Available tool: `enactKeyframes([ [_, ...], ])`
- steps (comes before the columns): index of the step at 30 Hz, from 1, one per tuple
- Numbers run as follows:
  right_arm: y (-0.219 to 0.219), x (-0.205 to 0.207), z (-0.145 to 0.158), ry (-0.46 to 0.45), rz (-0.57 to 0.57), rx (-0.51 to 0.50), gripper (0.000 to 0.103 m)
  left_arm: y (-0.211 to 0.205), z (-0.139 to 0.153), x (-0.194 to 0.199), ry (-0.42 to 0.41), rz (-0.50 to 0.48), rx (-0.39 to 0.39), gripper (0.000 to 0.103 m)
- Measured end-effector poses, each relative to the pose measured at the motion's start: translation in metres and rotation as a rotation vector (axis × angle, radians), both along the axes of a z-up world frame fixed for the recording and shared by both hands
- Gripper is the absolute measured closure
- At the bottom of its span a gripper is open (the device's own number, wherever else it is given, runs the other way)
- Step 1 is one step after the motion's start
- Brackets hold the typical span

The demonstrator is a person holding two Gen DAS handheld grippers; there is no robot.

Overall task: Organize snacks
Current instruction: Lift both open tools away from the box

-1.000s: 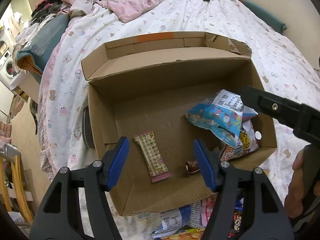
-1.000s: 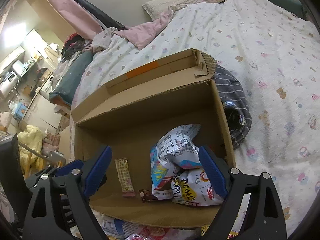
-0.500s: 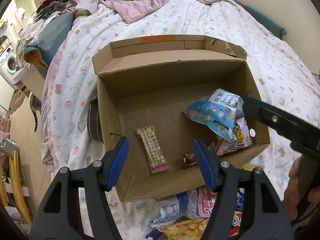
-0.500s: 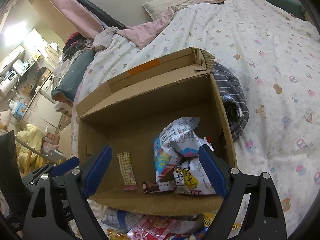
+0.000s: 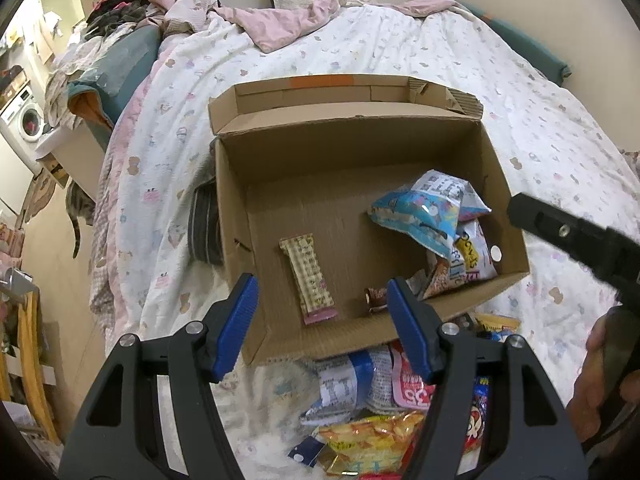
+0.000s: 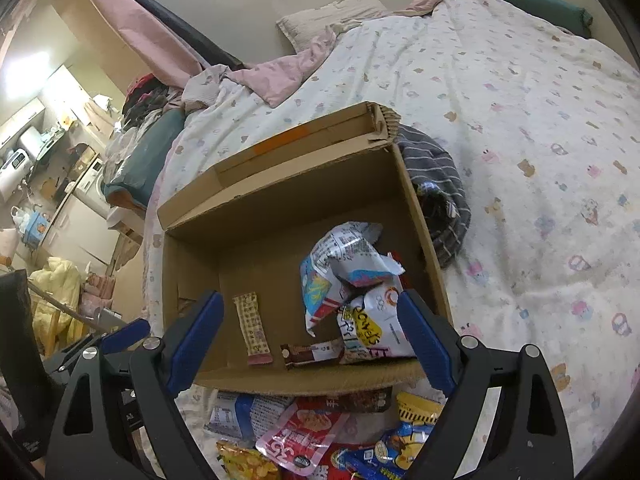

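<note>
An open cardboard box (image 5: 352,152) (image 6: 280,196) lies on the bed. Inside it are a checked snack bar (image 5: 307,276) (image 6: 252,330), a small brown chocolate bar (image 5: 375,299) (image 6: 310,353) and a heap of snack bags (image 5: 432,216) (image 6: 352,280) at the right. More snack packets (image 5: 372,412) (image 6: 304,432) lie piled on the bedding in front of the box. My left gripper (image 5: 322,330) hangs open above the box's near wall, holding nothing. My right gripper (image 6: 310,338) is open and empty too, over the same near edge; its black body (image 5: 576,240) shows in the left wrist view.
A bedspread (image 6: 520,120) with small prints, a pink blanket (image 5: 288,24) and a pillow (image 6: 332,20) fill the far side. A grey striped garment (image 6: 436,188) lies against the box's right wall. A hand (image 5: 600,368) grips the right tool. Clothes and a washing machine (image 5: 26,122) are at the left.
Both grippers have drawn back and up from the box; it looks smaller and the packets in front of it have come into sight. Jaws are unchanged.
</note>
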State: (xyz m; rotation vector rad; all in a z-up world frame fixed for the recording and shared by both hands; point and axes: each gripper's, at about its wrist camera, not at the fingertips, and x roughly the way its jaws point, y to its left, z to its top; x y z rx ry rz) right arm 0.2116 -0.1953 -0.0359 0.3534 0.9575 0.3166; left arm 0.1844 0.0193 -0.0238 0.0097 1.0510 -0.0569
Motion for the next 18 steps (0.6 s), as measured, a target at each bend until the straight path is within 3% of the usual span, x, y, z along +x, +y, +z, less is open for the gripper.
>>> enactKeyframes([
  [11,-0.02,-0.035,0.008,-0.014,-0.07,0.045,0.012,0.009,0.0,-0.03,0.011,0.018,-0.017,0.04],
  [18,-0.022,-0.057,0.008,-0.009,-0.076,0.015,0.012,0.014,-0.001,-0.048,0.012,0.027,-0.019,0.04],
])
